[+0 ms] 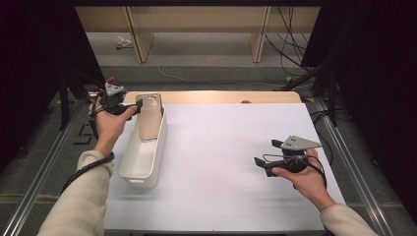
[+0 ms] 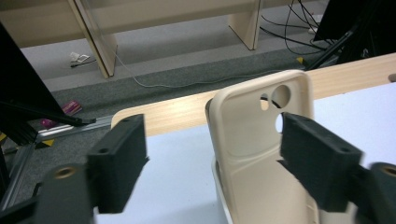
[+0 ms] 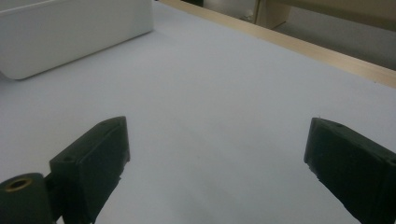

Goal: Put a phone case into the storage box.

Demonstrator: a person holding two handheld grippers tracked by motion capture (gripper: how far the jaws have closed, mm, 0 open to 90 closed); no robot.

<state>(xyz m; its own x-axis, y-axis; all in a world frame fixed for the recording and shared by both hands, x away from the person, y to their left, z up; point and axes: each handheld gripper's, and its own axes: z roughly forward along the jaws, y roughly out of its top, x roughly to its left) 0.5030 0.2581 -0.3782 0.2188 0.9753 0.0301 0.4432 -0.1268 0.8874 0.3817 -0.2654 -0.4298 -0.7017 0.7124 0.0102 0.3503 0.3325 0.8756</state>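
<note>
At the far end of the white bin point(image 1: 142, 157), on the left side of the worktop point(image 1: 221, 162), a beige phone case point(image 1: 149, 117) stands propped on its lower edge, leaning against the bin's end wall with its hollow inner face toward the person. In the left gripper view the case point(image 2: 254, 154) looks like thin, matte plastic with rounded corners, a raised rim and round camera holes near its top.

The left tongs point(image 1: 139, 103) sit around the case's top with their jaws wide; one pad is close against the case's right edge, the other stands well apart, so nothing is gripped. As I judge it, the case is already set down in the bin and let go; what is left is to draw the left hand away.

The right tongs point(image 1: 259, 161) hover well apart, near the worktop's right edge, jaws wide and holding nothing.
</note>
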